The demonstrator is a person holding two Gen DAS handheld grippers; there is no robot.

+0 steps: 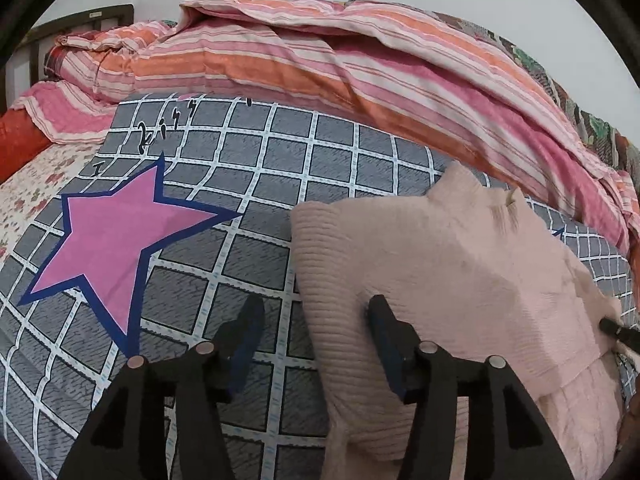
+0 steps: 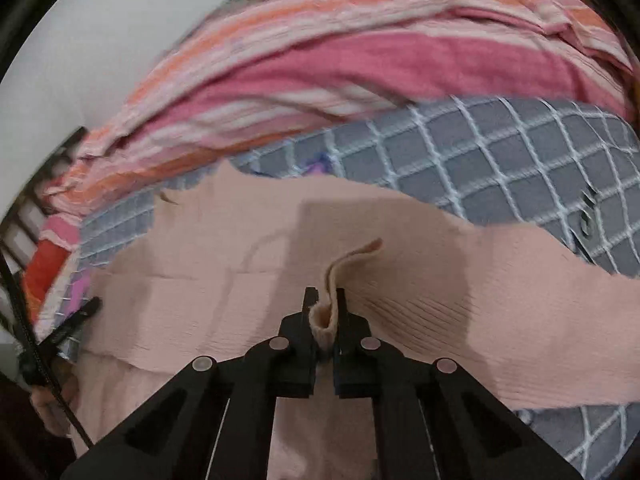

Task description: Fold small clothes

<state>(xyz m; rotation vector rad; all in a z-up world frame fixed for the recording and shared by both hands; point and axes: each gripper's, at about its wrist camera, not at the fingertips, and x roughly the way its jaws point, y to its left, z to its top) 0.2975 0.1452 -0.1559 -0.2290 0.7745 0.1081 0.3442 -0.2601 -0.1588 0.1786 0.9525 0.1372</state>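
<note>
A pale pink ribbed knit garment (image 1: pixel 460 264) lies on a grey checked sheet (image 1: pixel 248 184) with a pink star print. My left gripper (image 1: pixel 316 312) is open, its jaws wide apart over the garment's left edge, the right finger over the knit, the left over the sheet. In the right wrist view the same garment (image 2: pixel 200 292) fills the middle. My right gripper (image 2: pixel 324 300) is shut on a pinched fold of the garment's ribbed edge (image 2: pixel 348 264), which stands up between the fingers. The right gripper's tip shows in the left wrist view (image 1: pixel 618 330).
A pink and orange striped quilt (image 1: pixel 320 56) is bunched along the back of the bed. A dark headboard (image 1: pixel 80 20) stands at far left. A floral sheet (image 1: pixel 36 192) and a red pillow (image 1: pixel 20 140) lie at left.
</note>
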